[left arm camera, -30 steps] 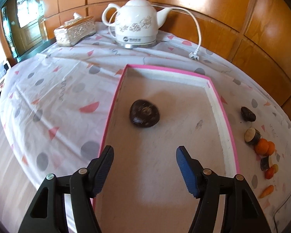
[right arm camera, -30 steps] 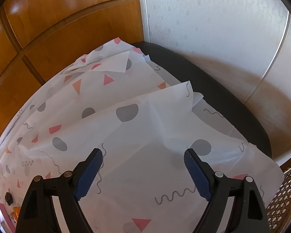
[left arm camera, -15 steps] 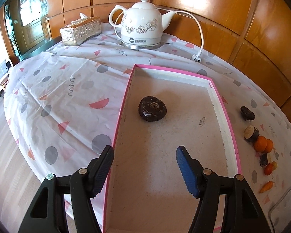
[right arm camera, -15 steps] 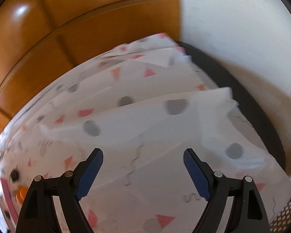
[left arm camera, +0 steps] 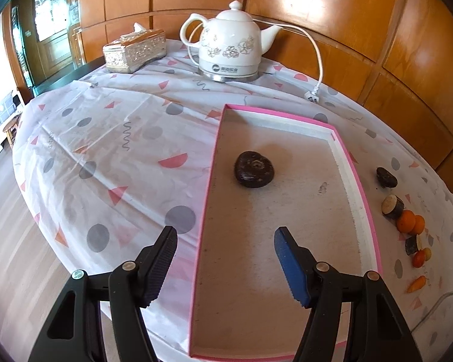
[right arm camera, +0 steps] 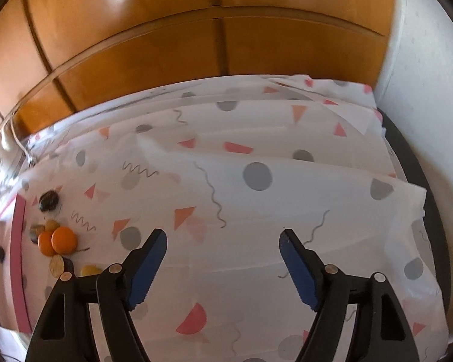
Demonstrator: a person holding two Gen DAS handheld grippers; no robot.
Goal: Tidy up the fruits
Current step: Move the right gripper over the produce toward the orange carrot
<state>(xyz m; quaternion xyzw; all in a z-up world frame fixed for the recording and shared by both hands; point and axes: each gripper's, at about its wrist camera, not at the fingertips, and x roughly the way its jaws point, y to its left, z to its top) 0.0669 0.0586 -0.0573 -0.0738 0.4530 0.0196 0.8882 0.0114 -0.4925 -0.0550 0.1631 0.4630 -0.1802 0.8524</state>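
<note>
With the pink tray (left arm camera: 359, 187) as the landmark: far beyond its left corner, a tissue box (left arm camera: 135, 50) and a white kettle (left arm camera: 230, 49) stand on the desk (left arm camera: 105, 150). The left claw (left arm camera: 225, 261) hovers over the tray's near end, jaws apart and empty. One dark fruit (left arm camera: 253, 173) lies inside the tray. Right of the tray, dark pieces (left arm camera: 386, 177) and orange fruits (left arm camera: 410, 224) lie in a line. The right claw (right arm camera: 223, 267), jaws apart, hovers above the cloth, well right of the tray.

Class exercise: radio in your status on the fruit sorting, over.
Left gripper and right gripper open, empty. One dark round fruit in pink-rimmed tray; orange fruits outside it. Nothing obstructing.
</note>
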